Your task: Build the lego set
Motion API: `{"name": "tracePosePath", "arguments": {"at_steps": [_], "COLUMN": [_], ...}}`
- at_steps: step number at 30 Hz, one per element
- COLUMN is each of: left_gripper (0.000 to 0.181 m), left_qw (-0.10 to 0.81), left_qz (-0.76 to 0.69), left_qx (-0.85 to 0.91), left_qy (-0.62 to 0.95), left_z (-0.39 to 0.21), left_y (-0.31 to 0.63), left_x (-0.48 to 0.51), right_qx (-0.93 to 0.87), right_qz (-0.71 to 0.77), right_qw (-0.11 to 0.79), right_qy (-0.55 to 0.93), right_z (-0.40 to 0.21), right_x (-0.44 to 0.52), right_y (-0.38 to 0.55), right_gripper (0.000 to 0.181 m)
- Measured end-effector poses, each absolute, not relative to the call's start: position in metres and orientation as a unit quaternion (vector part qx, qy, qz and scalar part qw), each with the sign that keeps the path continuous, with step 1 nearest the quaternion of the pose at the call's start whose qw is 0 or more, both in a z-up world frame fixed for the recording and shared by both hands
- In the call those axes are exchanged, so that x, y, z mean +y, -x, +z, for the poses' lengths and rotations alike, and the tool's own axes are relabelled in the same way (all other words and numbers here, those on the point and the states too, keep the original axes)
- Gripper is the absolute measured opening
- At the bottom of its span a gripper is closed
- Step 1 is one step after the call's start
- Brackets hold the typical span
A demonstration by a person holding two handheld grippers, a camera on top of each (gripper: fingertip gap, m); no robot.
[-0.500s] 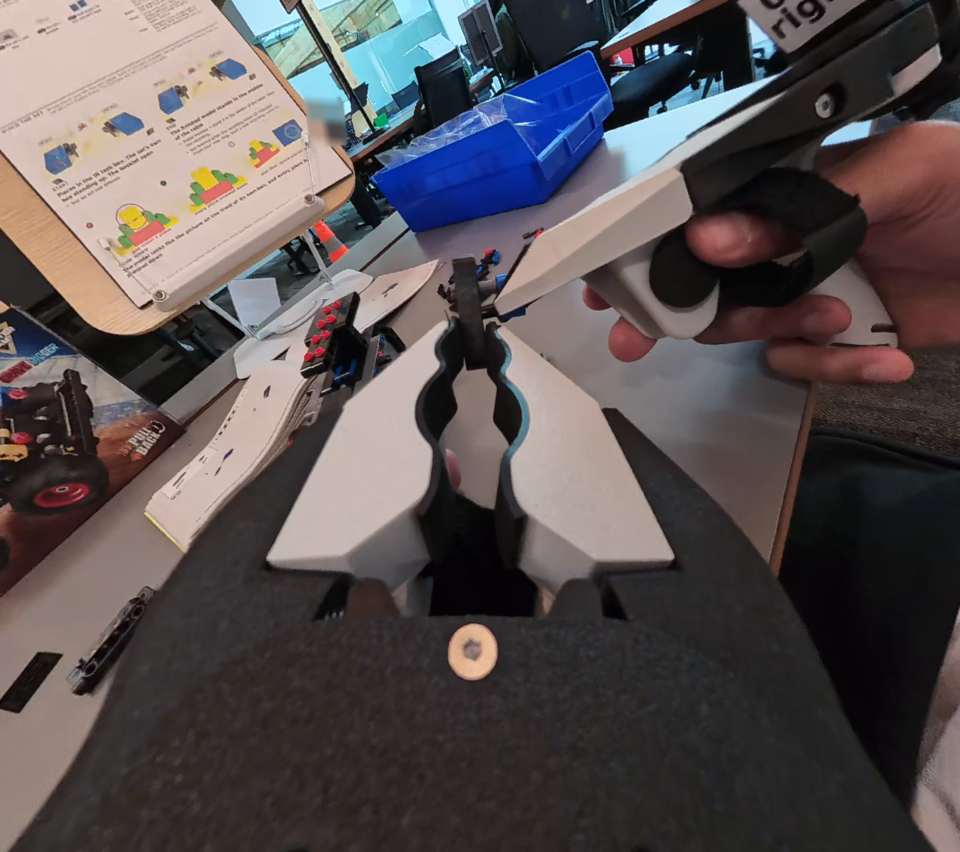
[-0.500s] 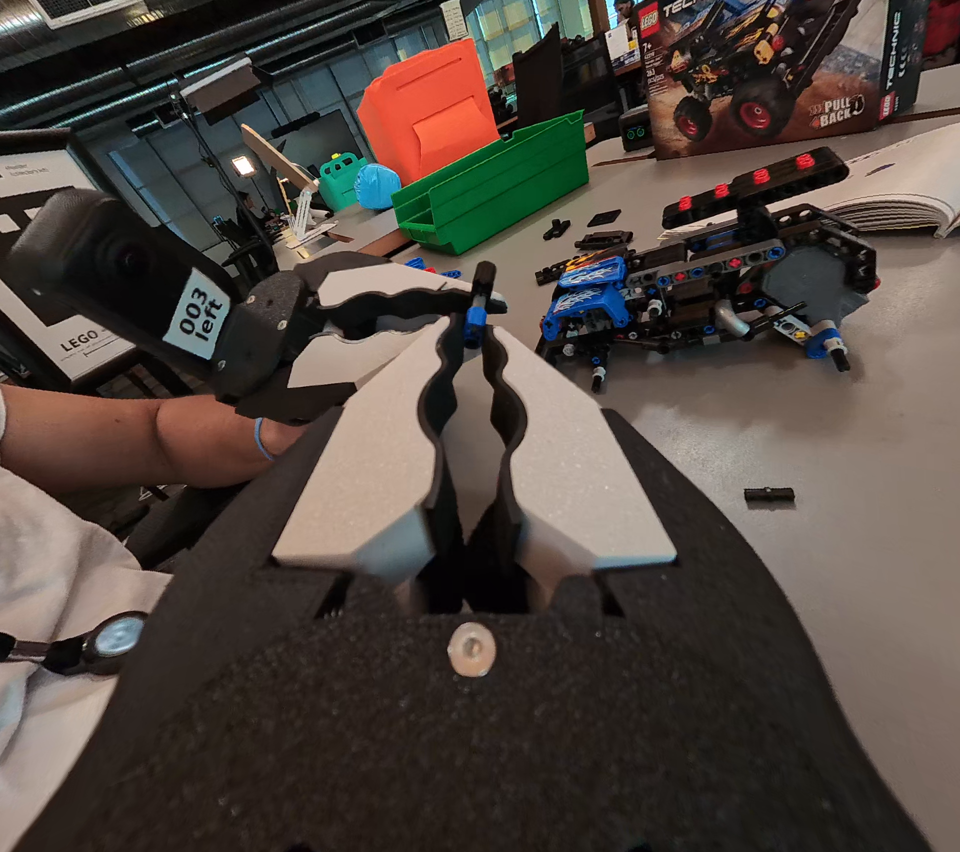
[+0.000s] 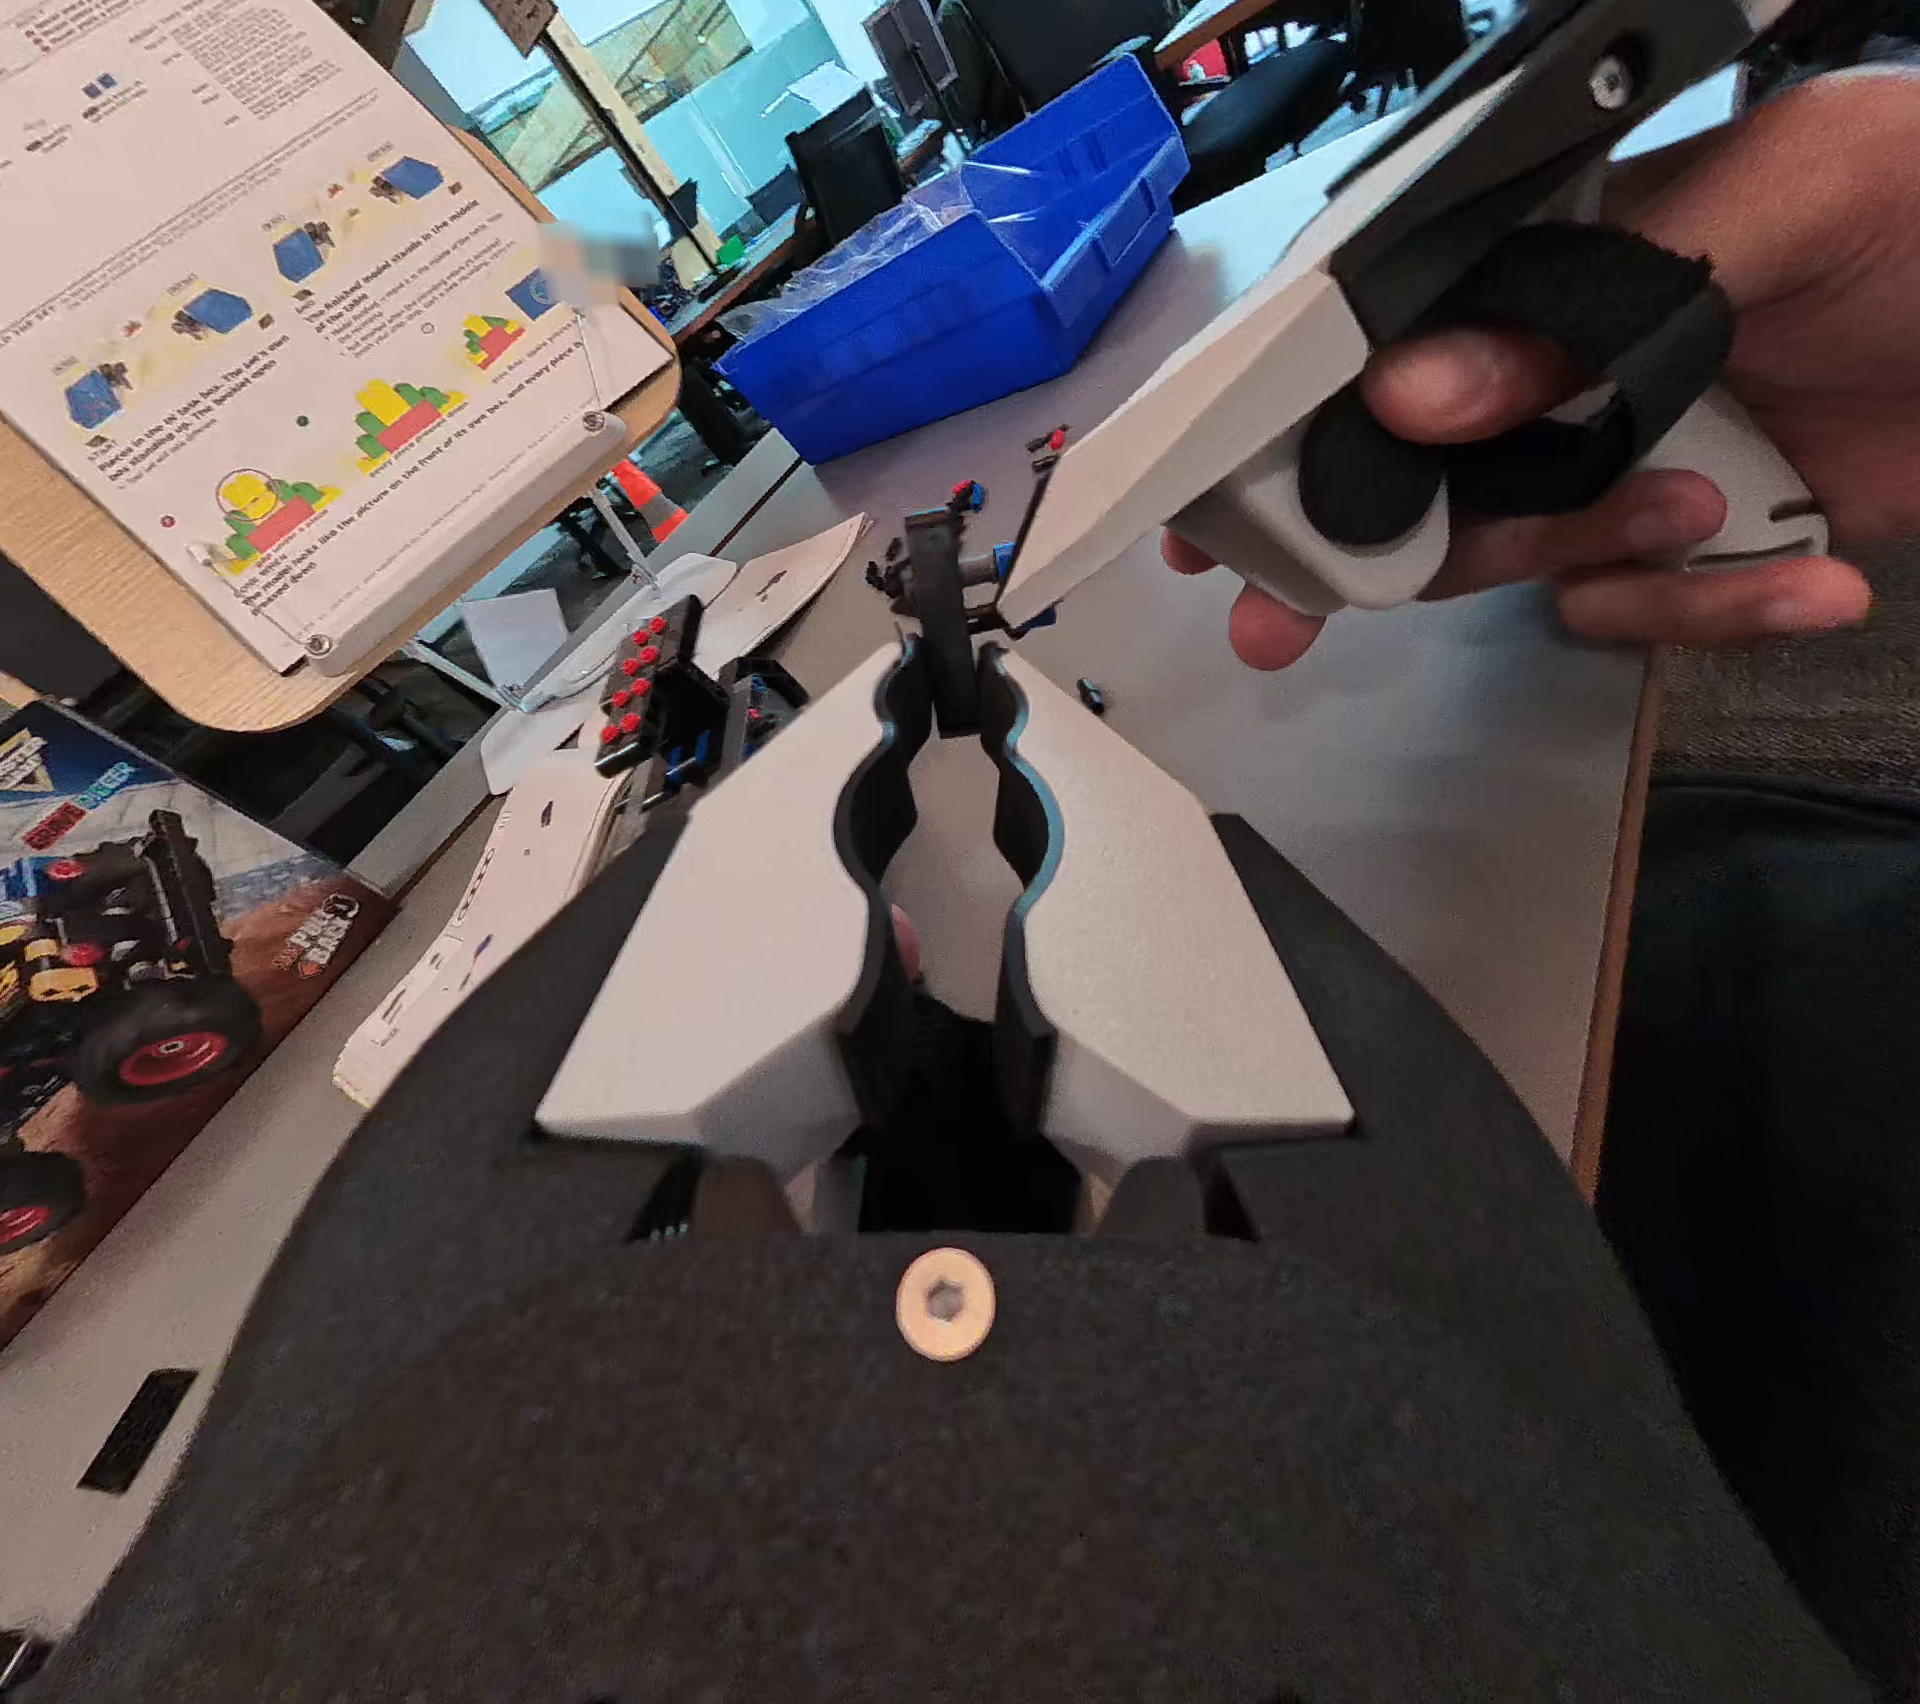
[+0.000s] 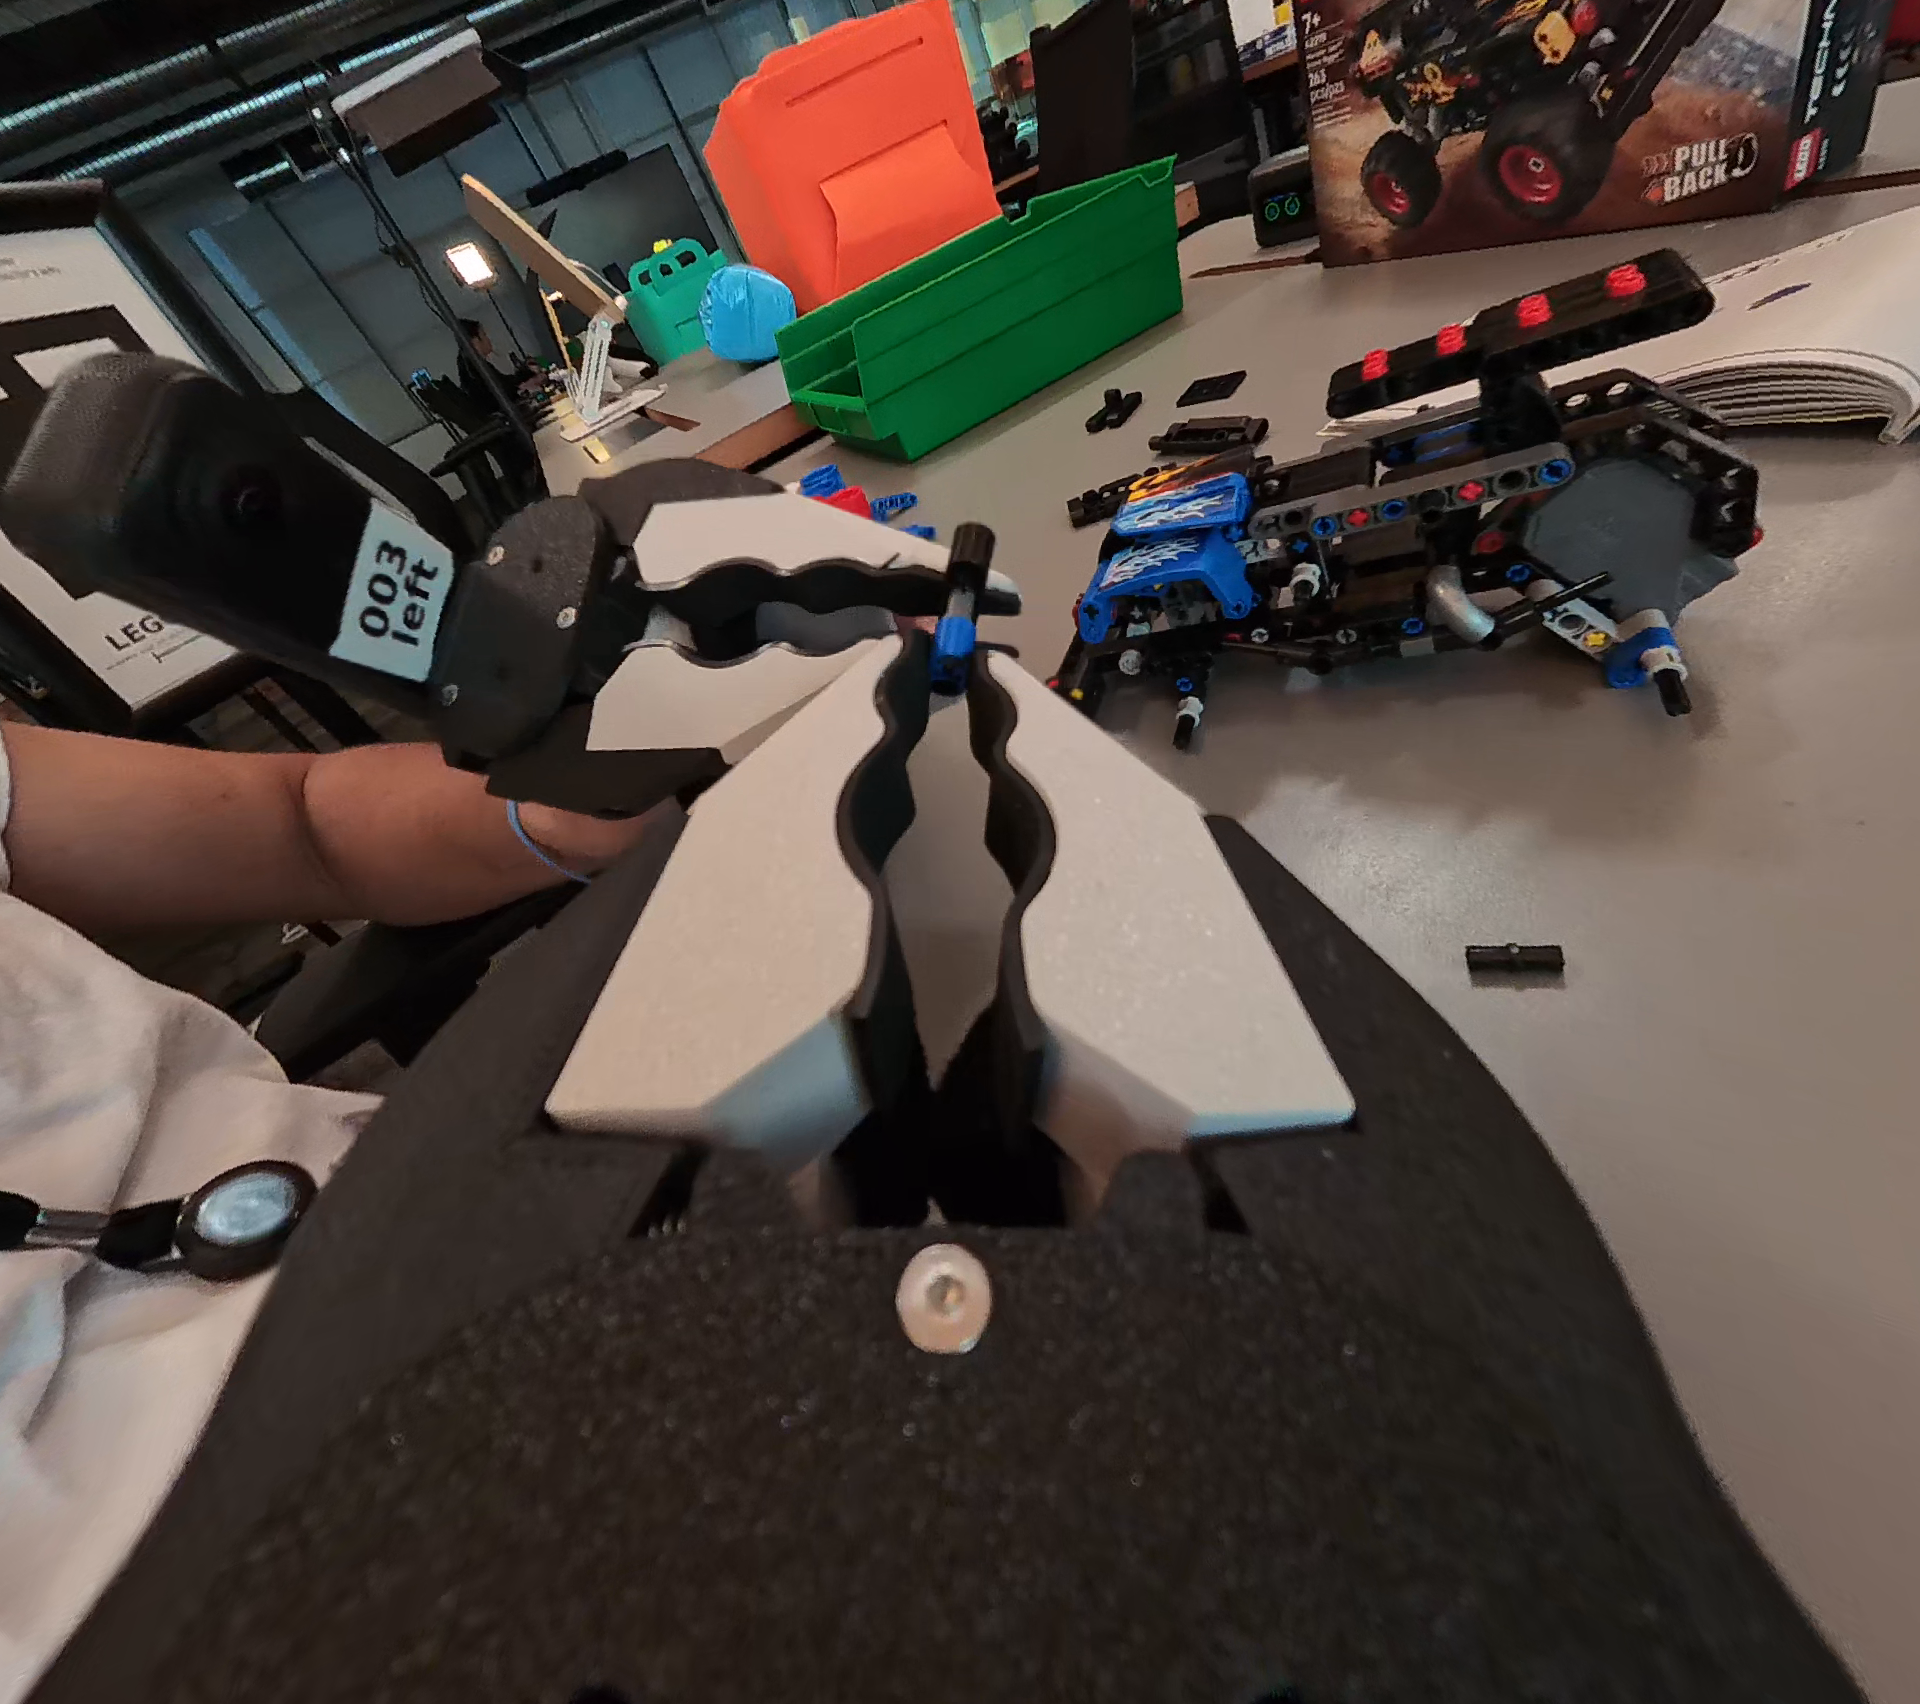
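My left gripper (image 3: 948, 667) is shut on a short black Lego beam (image 3: 940, 605) and holds it upright above the table. My right gripper (image 4: 945, 667) is shut on a blue pin (image 4: 951, 641). The pin's far end meets the black beam (image 4: 971, 548). The two grippers are tip to tip: the right gripper (image 3: 1023, 605) comes in from the right in the left wrist view, and the left gripper (image 4: 987, 589) comes in from the left in the right wrist view. The partly built black and blue truck chassis (image 4: 1403, 553) lies on the table and also shows in the left wrist view (image 3: 675, 709).
A green bin (image 4: 987, 324) and an orange bin (image 4: 852, 137) stand at the back. A blue bin (image 3: 966, 293) holds plastic bags. The set's box (image 4: 1538, 23), an open booklet (image 4: 1808, 366), a loose black pin (image 4: 1514, 958) and small black parts (image 4: 1205, 433) are on the table. My left and right fingertips are right by each other.
Both views have tilted slightly. The right gripper's body has swung up and closer in the left wrist view. Both grippers stay shut, tip to tip.
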State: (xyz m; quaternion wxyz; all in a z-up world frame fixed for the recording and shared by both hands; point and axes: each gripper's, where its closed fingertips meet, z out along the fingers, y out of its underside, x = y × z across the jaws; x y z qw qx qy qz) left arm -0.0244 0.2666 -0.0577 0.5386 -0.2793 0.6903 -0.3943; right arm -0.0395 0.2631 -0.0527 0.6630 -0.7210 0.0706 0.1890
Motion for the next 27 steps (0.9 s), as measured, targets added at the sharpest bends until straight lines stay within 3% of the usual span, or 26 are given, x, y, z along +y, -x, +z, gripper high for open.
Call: {"name": "tracePosePath", "arguments": {"at_steps": [3,8,11,17,19,27], "left_gripper": [0.014,0.026,0.028,0.024,0.006,0.005], "left_qw": [0.485,0.27,0.205,0.124,0.129,0.119], "left_qz": [-0.449,-0.586,-0.611,-0.637,-0.634,-0.642], "left_qx": [0.708,0.725,0.731,0.738,0.739,0.736], "left_qy": [0.246,0.242,0.222,0.187,0.186,0.179], "left_z": [-0.059,-0.047,-0.047,-0.053,-0.053,-0.051], "left_y": [0.034,0.059,0.072,0.092,0.092,0.095], "left_x": [0.253,0.235,0.229,0.216,0.216,0.214], "right_qx": [0.04,-0.04,-0.097,-0.135,-0.137,-0.155], "right_qz": [0.207,0.22,0.196,0.169,0.162,0.169], "right_qw": [0.657,0.637,0.607,0.574,0.572,0.556], "right_qy": [0.724,0.738,0.764,0.789,0.793,0.799], "right_z": [-0.052,-0.044,-0.048,-0.063,-0.065,-0.071], "right_x": [0.254,0.23,0.225,0.224,0.224,0.224], "right_y": [0.043,0.06,0.078,0.092,0.092,0.101], "right_gripper": [0.006,0.006,0.006,0.006,0.006,0.006]}}
